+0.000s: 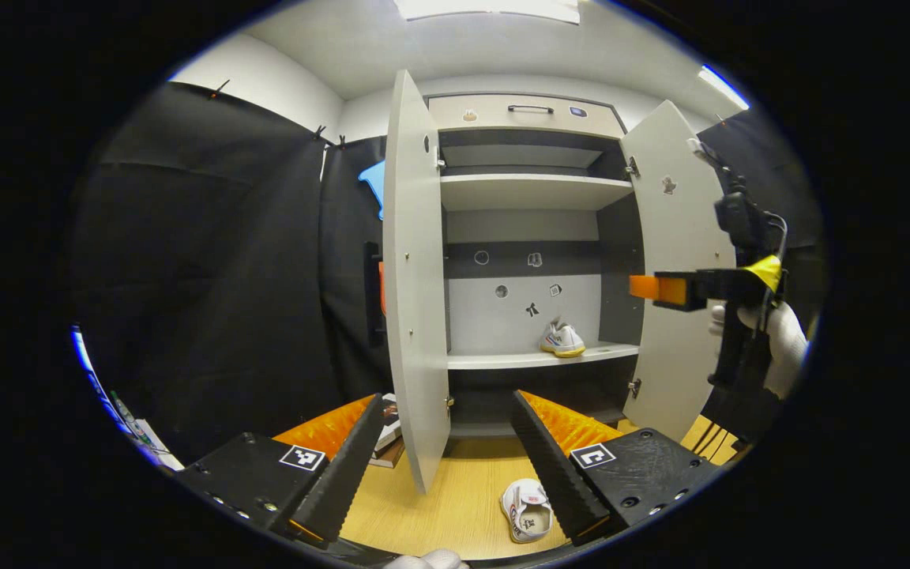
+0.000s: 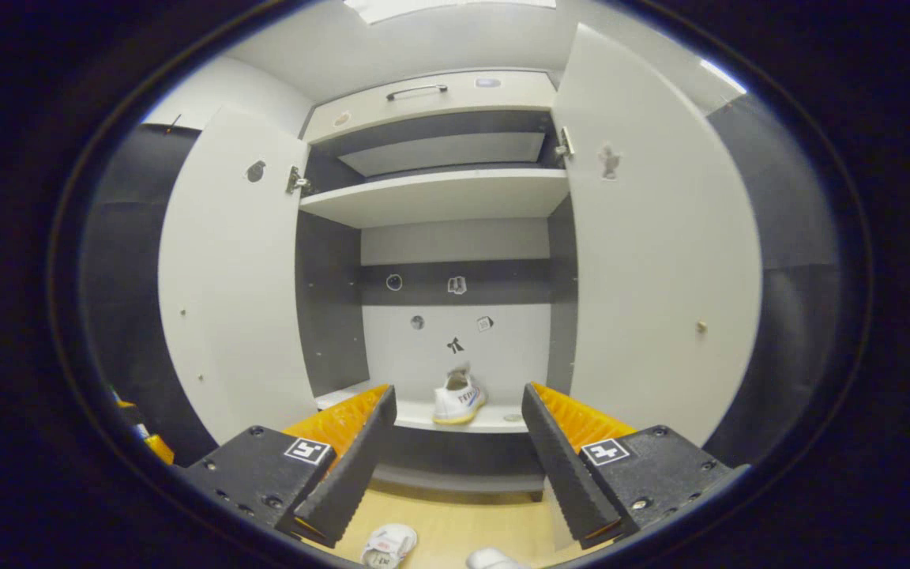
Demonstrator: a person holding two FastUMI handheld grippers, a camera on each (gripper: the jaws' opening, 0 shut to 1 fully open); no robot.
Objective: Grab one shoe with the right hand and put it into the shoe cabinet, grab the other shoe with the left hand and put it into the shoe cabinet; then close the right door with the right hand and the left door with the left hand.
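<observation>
With one white sneaker [image 1: 562, 341] already on the lower shelf [image 1: 538, 359] of the grey double-door shoe cabinet [image 1: 411, 276], the second white sneaker [image 1: 528, 510] lies on the wooden floor [image 1: 439, 506] between both wide-open, empty tools, so the left tool [image 1: 443, 462] should descend and grasp it next.

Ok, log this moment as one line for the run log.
first shoe on cabinet shelf | second shoe on floor | doors open | left hand-held gripper open | right hand-held gripper open
</observation>
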